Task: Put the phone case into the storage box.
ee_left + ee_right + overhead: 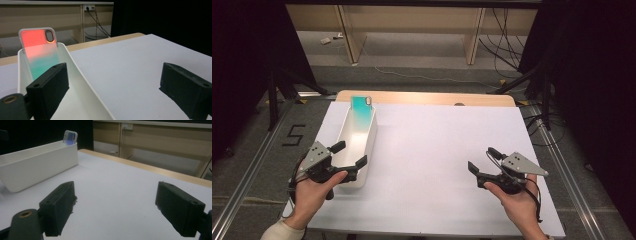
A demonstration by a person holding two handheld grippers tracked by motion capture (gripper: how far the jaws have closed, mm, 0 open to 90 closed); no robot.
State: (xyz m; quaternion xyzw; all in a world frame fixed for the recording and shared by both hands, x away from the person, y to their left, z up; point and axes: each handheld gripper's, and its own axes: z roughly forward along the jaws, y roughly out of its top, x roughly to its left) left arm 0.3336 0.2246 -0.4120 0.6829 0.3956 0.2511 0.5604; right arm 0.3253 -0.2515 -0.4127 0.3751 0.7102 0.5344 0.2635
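One phone case leaning in one white bin, left hand-held gripper and right hand-held gripper both spread, empty.

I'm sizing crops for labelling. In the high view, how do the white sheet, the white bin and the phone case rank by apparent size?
Largest to smallest in the high view:
1. white sheet
2. white bin
3. phone case, leaning at the bin's far end, partly hidden inside it.

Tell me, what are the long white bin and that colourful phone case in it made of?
The bin looks like smooth, matte moulded plastic: thin even walls, rounded corners. The phone case seems glossy plastic with clear, probably rubbery edges; light glows through its red-to-teal back.
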